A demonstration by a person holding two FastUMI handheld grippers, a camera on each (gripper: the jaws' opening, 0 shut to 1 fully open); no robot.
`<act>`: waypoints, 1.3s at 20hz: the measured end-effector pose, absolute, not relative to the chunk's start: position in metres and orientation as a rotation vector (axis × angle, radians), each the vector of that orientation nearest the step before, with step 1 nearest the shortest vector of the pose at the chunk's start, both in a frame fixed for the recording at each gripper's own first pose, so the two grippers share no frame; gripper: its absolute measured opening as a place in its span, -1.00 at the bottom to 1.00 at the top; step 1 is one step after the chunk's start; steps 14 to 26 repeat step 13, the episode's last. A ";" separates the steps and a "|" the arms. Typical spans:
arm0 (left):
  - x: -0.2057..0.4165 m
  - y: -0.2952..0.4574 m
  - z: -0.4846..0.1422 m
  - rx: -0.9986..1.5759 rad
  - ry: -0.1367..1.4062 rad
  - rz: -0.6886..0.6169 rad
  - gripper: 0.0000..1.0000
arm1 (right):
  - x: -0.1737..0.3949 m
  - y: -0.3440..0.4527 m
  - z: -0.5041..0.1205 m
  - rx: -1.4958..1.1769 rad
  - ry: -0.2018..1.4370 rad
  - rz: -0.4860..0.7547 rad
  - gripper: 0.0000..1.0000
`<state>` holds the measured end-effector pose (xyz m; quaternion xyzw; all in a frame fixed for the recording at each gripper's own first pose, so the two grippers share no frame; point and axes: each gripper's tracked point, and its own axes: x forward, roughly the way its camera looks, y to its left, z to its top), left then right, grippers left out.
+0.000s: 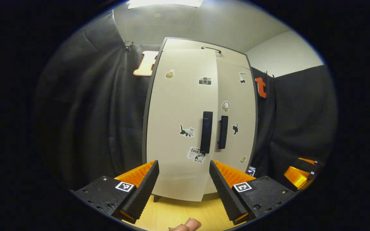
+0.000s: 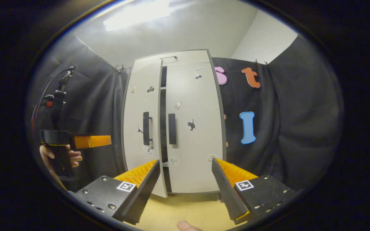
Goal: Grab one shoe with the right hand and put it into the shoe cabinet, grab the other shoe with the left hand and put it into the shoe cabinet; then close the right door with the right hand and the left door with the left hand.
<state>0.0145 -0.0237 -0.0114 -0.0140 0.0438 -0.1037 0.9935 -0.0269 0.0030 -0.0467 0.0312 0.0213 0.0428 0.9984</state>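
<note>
Shoe cabinet (image 2: 172, 128): right door (image 2: 193, 128) shut, left door (image 2: 141, 128) left ajar; contents hidden. Left gripper (image 1: 183, 179) and right gripper (image 2: 185, 179) are held spread, empty.

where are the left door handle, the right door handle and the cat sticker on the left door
left door handle (image 1: 206, 132): left gripper view, middle of the bar.
right door handle (image 1: 223, 132): left gripper view, middle of the bar.
cat sticker (image 1: 187, 131): left gripper view, the cat's body.

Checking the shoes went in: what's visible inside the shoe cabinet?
The shoe cabinet shows just a dark gap beside the ajar left door; the right door looks shut. The doors cover any shoes.
</note>
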 end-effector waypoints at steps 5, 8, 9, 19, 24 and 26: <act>-0.017 -0.043 -0.029 0.008 0.105 -0.216 0.92 | -0.029 0.003 -0.050 0.071 0.054 0.067 0.93; -0.034 -0.045 -0.046 -0.075 0.130 -0.209 0.93 | -0.037 0.003 -0.062 0.109 0.087 0.061 0.93; -0.038 -0.050 -0.045 -0.088 0.123 -0.222 0.93 | -0.040 0.004 -0.061 0.105 0.089 0.063 0.94; -0.045 -0.054 -0.033 -0.030 0.094 -0.247 0.93 | -0.050 -0.007 -0.044 0.055 0.043 0.045 0.94; -0.045 -0.054 -0.033 -0.030 0.094 -0.247 0.93 | -0.050 -0.007 -0.044 0.055 0.043 0.045 0.94; -0.045 -0.054 -0.033 -0.030 0.094 -0.247 0.93 | -0.050 -0.007 -0.044 0.055 0.043 0.045 0.94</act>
